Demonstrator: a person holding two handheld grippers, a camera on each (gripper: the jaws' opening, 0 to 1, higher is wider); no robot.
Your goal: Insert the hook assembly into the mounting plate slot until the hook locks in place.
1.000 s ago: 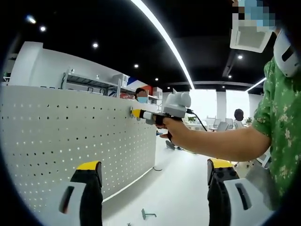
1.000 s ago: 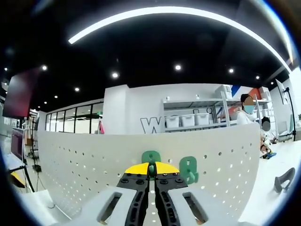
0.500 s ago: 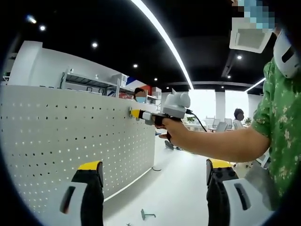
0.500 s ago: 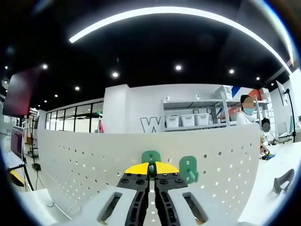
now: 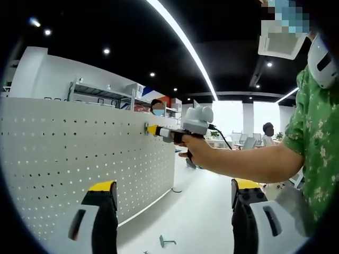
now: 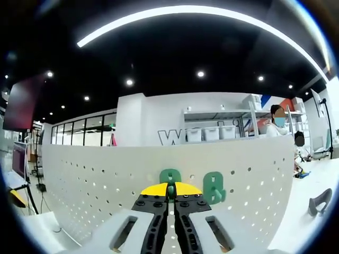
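In the right gripper view our right gripper (image 6: 170,191) has its jaws pressed together on a green hook (image 6: 170,178), right at the tips, against the white pegboard (image 6: 95,180). Most of that hook is hidden behind the yellow jaw tips, so we can't tell if it's seated in the holes. A 2nd green hook (image 6: 214,187) sits on the board just right of the tips, apart from them.

In the left gripper view our left gripper (image 5: 172,203) is spread wide w/ nothing between the jaws, held off the board. Ahead, the right gripper (image 5: 153,129) touches the pegboard (image 5: 69,159) w/ its yellow tip; the hook itself is too small to make out there. The hand (image 5: 195,150) holding it and a green sleeve (image 5: 315,143) come in from the right. Below, btwn the jaws, a small metal bracket (image 5: 166,242) lies on the surface, partly cut off.
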